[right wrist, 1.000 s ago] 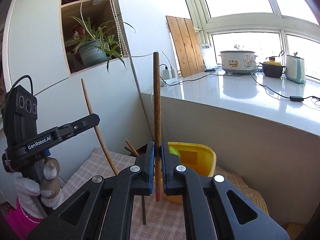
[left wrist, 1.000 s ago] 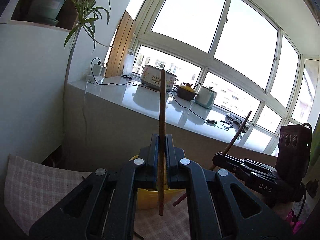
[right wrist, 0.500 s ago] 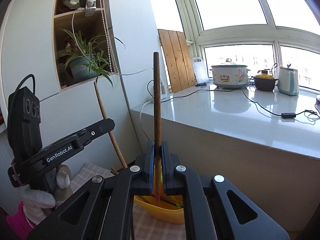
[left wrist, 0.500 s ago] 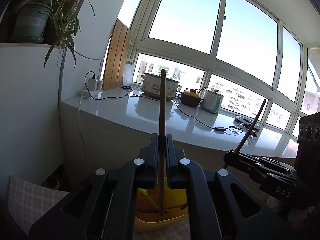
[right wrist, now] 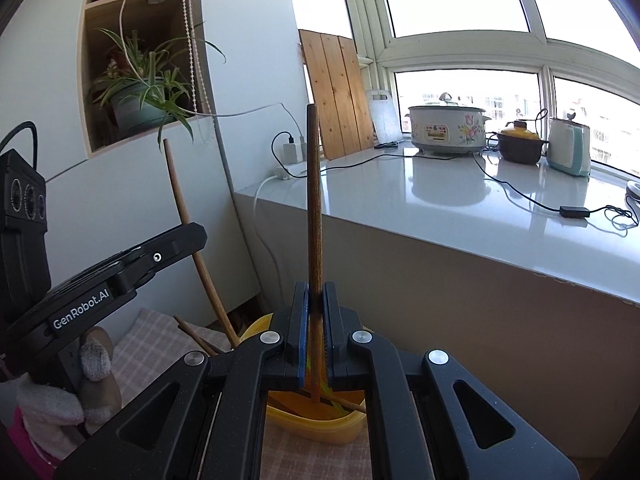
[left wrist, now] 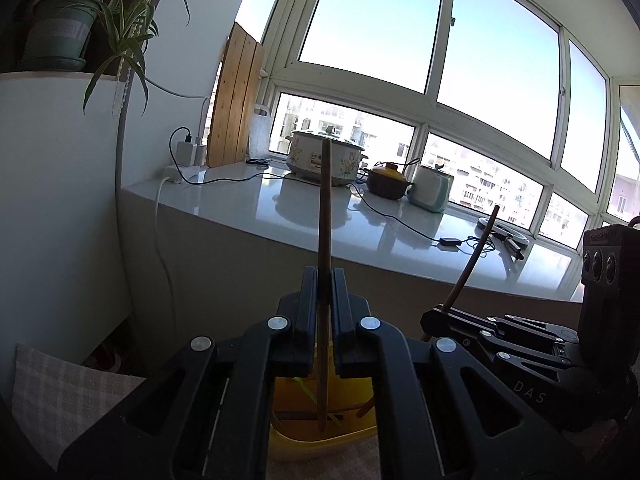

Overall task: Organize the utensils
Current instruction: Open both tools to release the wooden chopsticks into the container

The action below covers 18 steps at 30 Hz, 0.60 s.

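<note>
In the left wrist view my left gripper (left wrist: 324, 280) is shut on a brown wooden chopstick (left wrist: 325, 208) that stands upright. Its lower tip hangs over the yellow container (left wrist: 320, 442), where other sticks lie. To the right, the right gripper (left wrist: 432, 318) holds a tilted dark chopstick (left wrist: 474, 256). In the right wrist view my right gripper (right wrist: 316, 300) is shut on that dark chopstick (right wrist: 314, 208), whose tip reaches into the yellow container (right wrist: 316, 426). The left gripper (right wrist: 192, 240), in a gloved hand (right wrist: 60, 400), holds its lighter chopstick (right wrist: 184, 216) at the left.
A checked cloth (right wrist: 156, 340) lies under the container, with a loose chopstick (right wrist: 196, 336) on it. Right behind rises a grey counter (right wrist: 460, 208) with a cooker (right wrist: 446, 128), a pot (right wrist: 520, 146), a kettle (right wrist: 568, 144) and cables. A potted plant (right wrist: 136, 100) sits in a wall niche.
Both grippers have moved forward toward the counter with their chopsticks. The yellow container now lies directly under both sticks' lower tips, and the left gripper stands closer in the right wrist view.
</note>
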Motion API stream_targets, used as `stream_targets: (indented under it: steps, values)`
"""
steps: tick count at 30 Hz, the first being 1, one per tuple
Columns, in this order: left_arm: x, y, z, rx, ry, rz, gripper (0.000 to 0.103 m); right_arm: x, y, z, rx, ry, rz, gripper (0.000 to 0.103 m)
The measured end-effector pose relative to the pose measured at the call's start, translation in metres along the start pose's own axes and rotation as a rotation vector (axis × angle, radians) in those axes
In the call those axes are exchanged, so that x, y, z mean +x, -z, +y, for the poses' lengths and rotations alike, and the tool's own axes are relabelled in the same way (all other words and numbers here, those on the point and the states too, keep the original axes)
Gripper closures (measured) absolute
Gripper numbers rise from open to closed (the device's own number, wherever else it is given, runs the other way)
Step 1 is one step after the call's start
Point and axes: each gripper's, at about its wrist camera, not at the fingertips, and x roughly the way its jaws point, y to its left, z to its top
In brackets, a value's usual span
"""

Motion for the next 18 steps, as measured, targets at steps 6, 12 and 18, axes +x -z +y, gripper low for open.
stream_targets:
  steps: [6,12,18]
  values:
    - [0.002,0.007,0.000,0.004,0.013,0.041,0.099,0.003,0.005,0.001,-0.007,0.005,0.025,0.098]
    - [-0.004,0.017,-0.003,0.020,0.024,0.059,0.099,0.008,0.010,-0.002,0.013,0.006,0.047,0.098]
    - [-0.009,0.025,-0.002,0.027,0.022,0.093,0.097,0.007,0.015,0.000,0.007,0.018,0.060,0.098]
